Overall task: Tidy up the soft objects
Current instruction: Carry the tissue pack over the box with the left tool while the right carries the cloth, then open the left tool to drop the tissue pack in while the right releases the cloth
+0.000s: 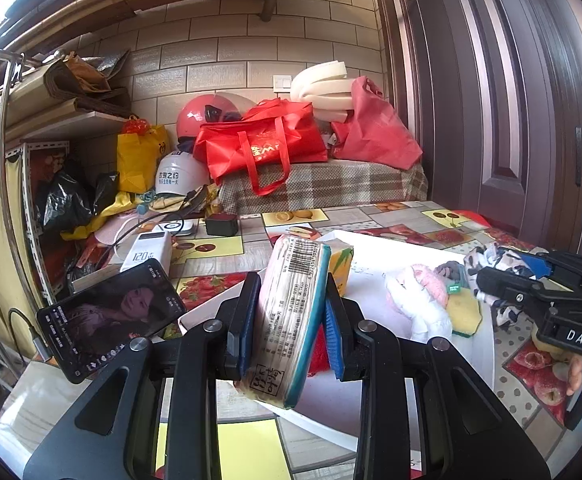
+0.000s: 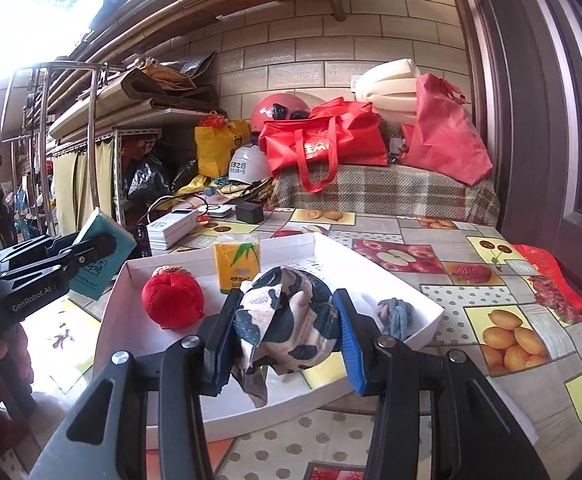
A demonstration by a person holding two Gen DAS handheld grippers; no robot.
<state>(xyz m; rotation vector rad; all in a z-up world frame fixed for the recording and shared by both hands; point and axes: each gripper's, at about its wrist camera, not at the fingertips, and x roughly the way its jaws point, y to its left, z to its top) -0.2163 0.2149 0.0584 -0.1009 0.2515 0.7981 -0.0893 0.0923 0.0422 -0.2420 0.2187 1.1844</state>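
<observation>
My left gripper (image 1: 291, 320) is shut on a soft tissue pack (image 1: 289, 320) with a teal edge and barcode, held above the left part of a white tray (image 1: 375, 252). The pack also shows in the right wrist view (image 2: 105, 252). My right gripper (image 2: 287, 332) is shut on a black-and-white patterned cloth (image 2: 287, 316), held over the tray's near rim (image 2: 275, 412). In the tray lie a red ball (image 2: 173, 297), a yellow tissue pack (image 2: 237, 266) and a blue-grey knotted cloth (image 2: 396, 313). A pink-white plush (image 1: 423, 300) and a yellow sponge (image 1: 464, 314) also lie there.
The table has a fruit-pattern cloth (image 2: 503, 332). A phone (image 1: 111, 316) leans at the tray's left, with a power bank (image 1: 147, 254), charger (image 1: 221, 224) and cables behind. Helmets, red bags (image 1: 263, 144) and foam rolls pile at the back. A door (image 1: 511, 100) stands right.
</observation>
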